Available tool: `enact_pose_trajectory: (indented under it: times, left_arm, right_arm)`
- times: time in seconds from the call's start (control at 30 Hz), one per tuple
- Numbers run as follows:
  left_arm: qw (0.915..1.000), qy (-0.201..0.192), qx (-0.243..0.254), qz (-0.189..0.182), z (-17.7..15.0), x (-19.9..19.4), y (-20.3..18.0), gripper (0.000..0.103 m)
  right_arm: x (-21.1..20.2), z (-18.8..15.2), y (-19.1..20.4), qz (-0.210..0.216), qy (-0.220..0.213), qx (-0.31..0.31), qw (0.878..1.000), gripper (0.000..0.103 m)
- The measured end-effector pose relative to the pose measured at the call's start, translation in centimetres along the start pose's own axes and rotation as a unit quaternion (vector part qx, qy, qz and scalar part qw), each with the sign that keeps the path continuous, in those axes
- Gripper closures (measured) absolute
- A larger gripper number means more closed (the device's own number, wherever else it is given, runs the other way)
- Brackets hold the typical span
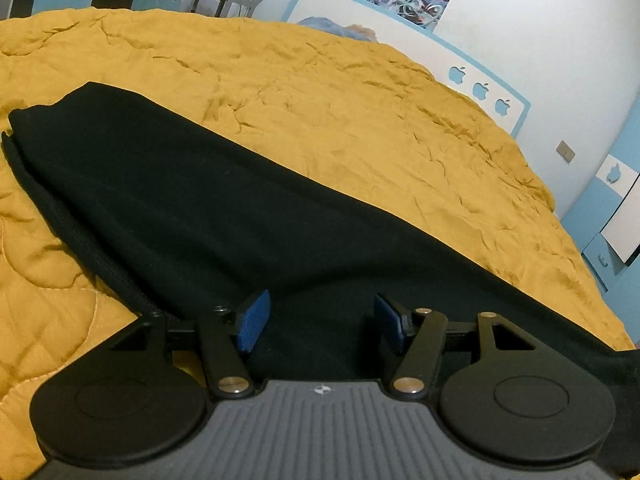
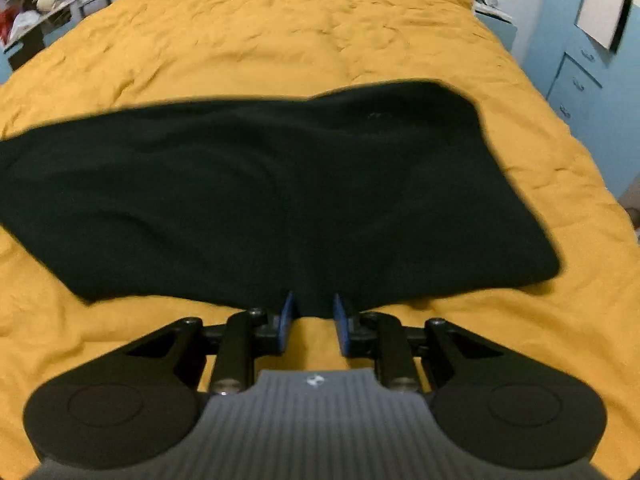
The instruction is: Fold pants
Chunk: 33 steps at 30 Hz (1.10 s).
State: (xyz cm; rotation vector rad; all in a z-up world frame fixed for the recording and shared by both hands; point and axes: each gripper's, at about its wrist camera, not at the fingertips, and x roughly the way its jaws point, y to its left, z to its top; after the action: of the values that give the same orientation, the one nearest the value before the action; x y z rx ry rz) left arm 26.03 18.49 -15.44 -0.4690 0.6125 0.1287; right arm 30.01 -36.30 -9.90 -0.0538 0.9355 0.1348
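Left gripper (image 1: pixel 322 322): jaws wide, gripping nothing. It hovered over the black pants (image 1: pixel 192 208), blue pads (image 1: pixel 253 324) apart with only flat cloth under the gap. From there the pants ran ahead and to the left as one long band, legs apparently stacked, far end up at the left, ribbed seam along the left edge. All of it lay on the yellow quilt (image 1: pixel 360 120).

Right gripper (image 2: pixel 313 322): jaws only narrowly apart, nothing pinched. A small tongue of the pants' near edge (image 2: pixel 314 304) sat in the gap, but the pads (image 2: pixel 286 322) didn't look pressed on it. The wide part of the pants (image 2: pixel 280 184) lay just ahead, spreading to both sides; the view was motion-blurred.

Step, my read: lengthwise fold done, now between grasps, lining up for the crosswise fold.

Next move would need: each gripper lowered onto an edge, both layers caught, pads closed fully, then one end carried over the other without dragging the bottom layer.

Containers: none in either view. Shelves and drawers in the background, contents unreadable.
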Motion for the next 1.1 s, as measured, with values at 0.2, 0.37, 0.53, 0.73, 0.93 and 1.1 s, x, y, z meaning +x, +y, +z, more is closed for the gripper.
enact_pose_trajectory:
  times: [0.2,0.37,0.53,0.73,0.93,1.1]
  left_arm:
    - [1.0,-0.001,-0.002,-0.001,0.0,0.0,0.1,0.033]
    - [1.0,0.0,-0.002,0.001,0.0,0.0,0.1,0.033]
    - [1.0,-0.001,0.002,0.003,-0.1,0.1,-0.1,0.033]
    - [0.9999,-0.008,0.01,0.009,-0.6,0.2,-0.4,0.032]
    - [0.9987,-0.038,-0.012,0.033,0.8,-3.0,0.0,0.032]
    - [0.9947,-0.035,-0.079,0.055,2.6,-6.3,4.5,0.031]
  right_arm:
    - [2.5,5.8,-0.7,0.005,-0.09,-0.047,0.995,0.08]
    - [10.7,8.2,0.2,-0.047,-0.044,-0.081,0.995,0.083]
    - [11.4,9.3,-5.1,-0.157,-0.039,0.055,0.985,0.098]
    - [5.8,5.4,-1.3,-0.092,-0.114,0.031,0.989,0.081]
    - [8.3,3.2,-0.1,-0.027,-0.059,0.013,0.998,0.062]
    - [5.4,2.6,1.3,-0.11,-0.068,0.015,0.991,0.07]
